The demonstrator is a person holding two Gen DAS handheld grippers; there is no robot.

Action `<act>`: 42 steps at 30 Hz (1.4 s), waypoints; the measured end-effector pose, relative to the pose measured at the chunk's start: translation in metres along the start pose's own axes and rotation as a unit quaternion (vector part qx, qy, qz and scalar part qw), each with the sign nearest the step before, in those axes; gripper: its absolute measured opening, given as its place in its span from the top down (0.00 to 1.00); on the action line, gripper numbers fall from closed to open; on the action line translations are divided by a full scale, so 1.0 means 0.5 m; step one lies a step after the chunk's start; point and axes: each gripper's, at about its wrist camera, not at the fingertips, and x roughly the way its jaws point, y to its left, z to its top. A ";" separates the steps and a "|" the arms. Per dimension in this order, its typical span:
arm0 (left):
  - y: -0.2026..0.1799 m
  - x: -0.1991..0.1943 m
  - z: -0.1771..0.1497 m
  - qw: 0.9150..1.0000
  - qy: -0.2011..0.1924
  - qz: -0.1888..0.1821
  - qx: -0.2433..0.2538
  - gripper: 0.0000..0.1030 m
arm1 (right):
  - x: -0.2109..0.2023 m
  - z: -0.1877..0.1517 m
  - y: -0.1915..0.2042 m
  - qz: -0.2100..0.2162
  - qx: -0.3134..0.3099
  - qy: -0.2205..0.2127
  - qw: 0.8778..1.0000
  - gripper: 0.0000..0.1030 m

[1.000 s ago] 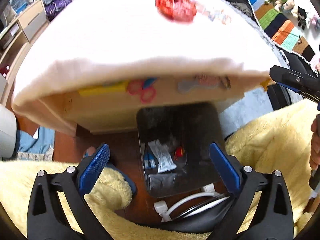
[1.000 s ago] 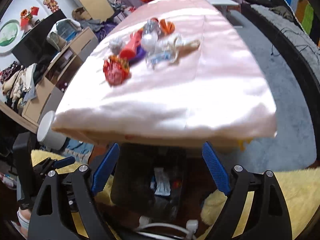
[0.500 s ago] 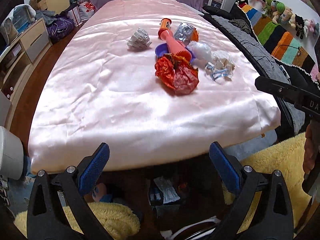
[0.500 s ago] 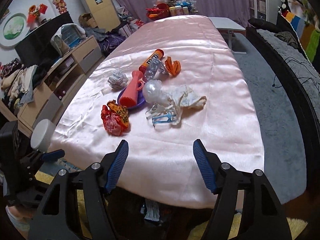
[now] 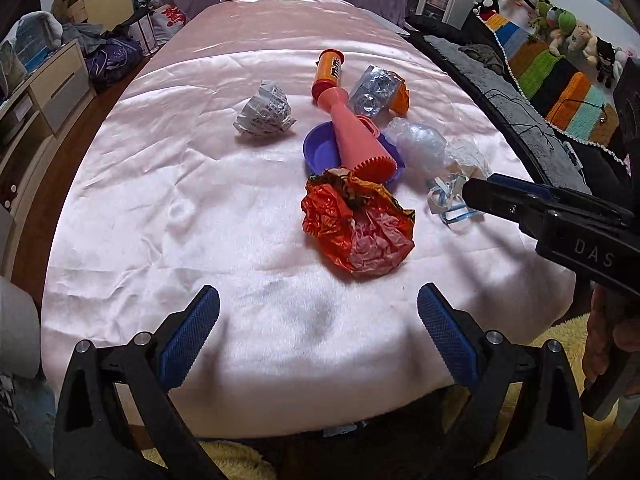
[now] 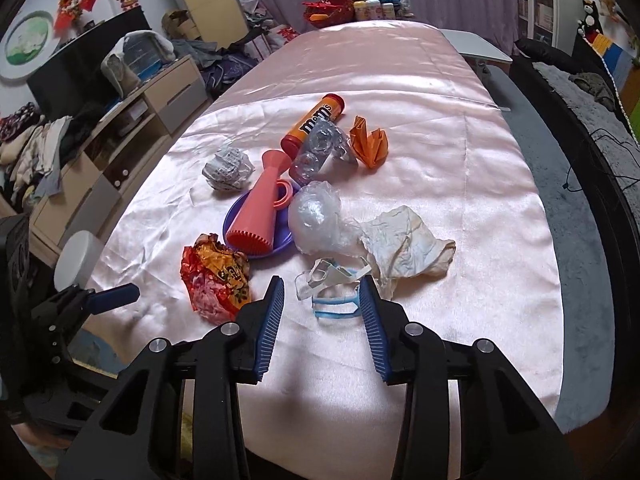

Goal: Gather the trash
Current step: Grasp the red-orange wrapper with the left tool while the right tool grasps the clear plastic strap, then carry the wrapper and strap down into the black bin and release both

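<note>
- On the counter [image 5: 160,220], under a pink satin cloth: trash in a loose cluster, centre to right.
- Crumpled red/orange foil wrapper [image 5: 356,228] nearest the front edge; touches the rim of a purple dish [image 5: 320,148].
- Pink plastic horn [image 5: 356,140] lies across the dish, toothed wide end toward the foil wrapper.
- Orange candy tube [image 6: 314,122] behind the horn, lying flat, next to a crushed clear bottle [image 6: 320,148].
- Folded orange paper [image 6: 370,142] just right of the bottle.
- Balled newspaper [image 5: 264,110] apart from the rest, to the left.
- Clear plastic wad [image 6: 316,218] right of the dish; crumpled whitish paper [image 6: 408,246] beside it.
- Torn clear/blue packaging [image 6: 332,292] in front of the wad, flat on cloth.
- Left hand-held gripper [image 5: 318,332]: fingers spread wide, nothing between, over bare cloth near the front edge, short of the foil wrapper.
- Right hand-held gripper [image 6: 322,320]: jaws have just been closing, now partway in, a gap remains. In right wrist view the blue packaging shows between the tips; pads not pressing on it. Contact w/ cloth: cannot tell.
- Part of a hand [image 5: 608,340] visible at right edge of left wrist view, on the right tool's grip.
</note>
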 end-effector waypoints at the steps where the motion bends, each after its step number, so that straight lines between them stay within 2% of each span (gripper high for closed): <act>1: 0.000 0.006 0.006 1.000 0.001 -0.002 -0.001 0.12 | 0.006 0.002 0.000 -0.003 -0.002 0.003 1.000 0.62; 6: -0.003 0.035 0.032 1.000 0.007 -0.017 0.003 0.21 | 0.042 0.005 -0.017 -0.019 0.005 0.024 1.000 0.67; 9: -0.005 0.047 0.042 0.999 0.010 -0.032 0.004 0.37 | 0.050 0.005 -0.021 -0.022 0.003 0.024 0.999 0.77; 10: -0.006 0.050 0.045 0.999 0.011 -0.036 0.003 0.46 | 0.049 0.006 -0.020 -0.022 0.001 0.024 0.999 0.81; 14: -0.010 0.051 0.050 0.999 0.006 -0.039 0.008 0.51 | 0.042 0.013 -0.013 -0.026 -0.015 0.020 0.999 0.91; 21: -0.002 0.016 0.034 0.999 -0.010 -0.030 0.010 0.52 | 0.006 0.017 -0.001 -0.014 -0.019 0.002 1.000 0.91; 29: -0.002 -0.062 -0.002 0.999 -0.032 -0.015 0.011 0.52 | -0.062 -0.002 0.028 0.003 -0.021 -0.021 1.000 0.91; 34: -0.015 -0.103 -0.040 0.999 -0.037 -0.020 0.018 0.52 | -0.100 -0.035 0.044 0.005 -0.030 -0.025 0.999 0.91; 42: -0.043 -0.138 -0.127 0.999 -0.032 -0.030 0.029 0.52 | -0.127 -0.117 0.060 0.021 -0.036 -0.008 0.999 0.91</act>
